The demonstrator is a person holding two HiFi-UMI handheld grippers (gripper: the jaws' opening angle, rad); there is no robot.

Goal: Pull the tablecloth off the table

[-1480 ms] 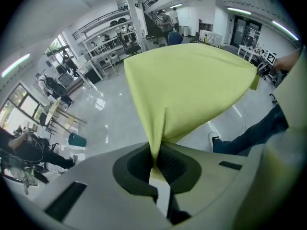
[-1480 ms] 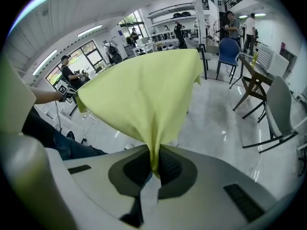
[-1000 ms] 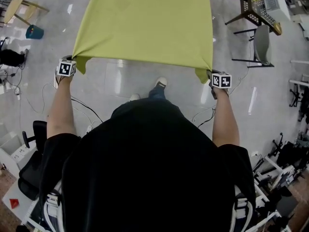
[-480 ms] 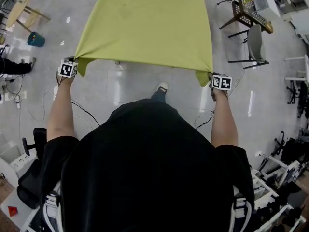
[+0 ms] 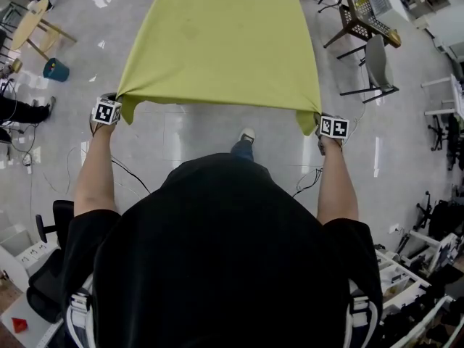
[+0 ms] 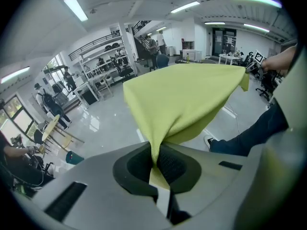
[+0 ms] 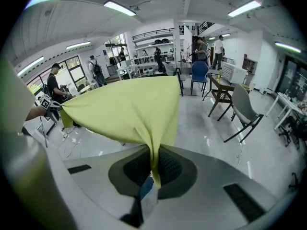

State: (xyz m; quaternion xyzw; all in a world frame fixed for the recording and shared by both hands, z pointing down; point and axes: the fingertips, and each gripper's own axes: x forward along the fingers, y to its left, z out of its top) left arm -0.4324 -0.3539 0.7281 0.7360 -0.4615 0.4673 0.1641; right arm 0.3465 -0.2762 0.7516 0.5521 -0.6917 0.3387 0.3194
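Seen from the head view, a person stood over a glossy grey floor [image 5: 196, 133] with both arms held forward, the left claw [image 5: 114, 104] and the right claw [image 5: 321, 122] each clamped on a near corner of a yellow-green tablecloth [image 5: 217, 46]. The cloth's near edge hung in the air between the two claws, sagging a little at each pinched corner, while the rest lay spread flat ahead and hid whatever carried it. One shoe [image 5: 247, 134] showed on the floor below that edge; a grey chair [image 5: 373, 64] stood well off to the right and a teal bucket [image 5: 53, 69] to the left. In the left gripper view, the claw's dark ribbed pads [image 6: 172, 164] were closed on a bunched fold of the cloth, which fanned up and away toward the other claw at the far corner, with the person's trouser leg [image 6: 249, 133] beside it. In the right gripper view, that claw's jaws were likewise shut tight on a gathered corner, the fabric stretching left to the opposite claw, with a blue chair [image 7: 198, 73] across the room behind.
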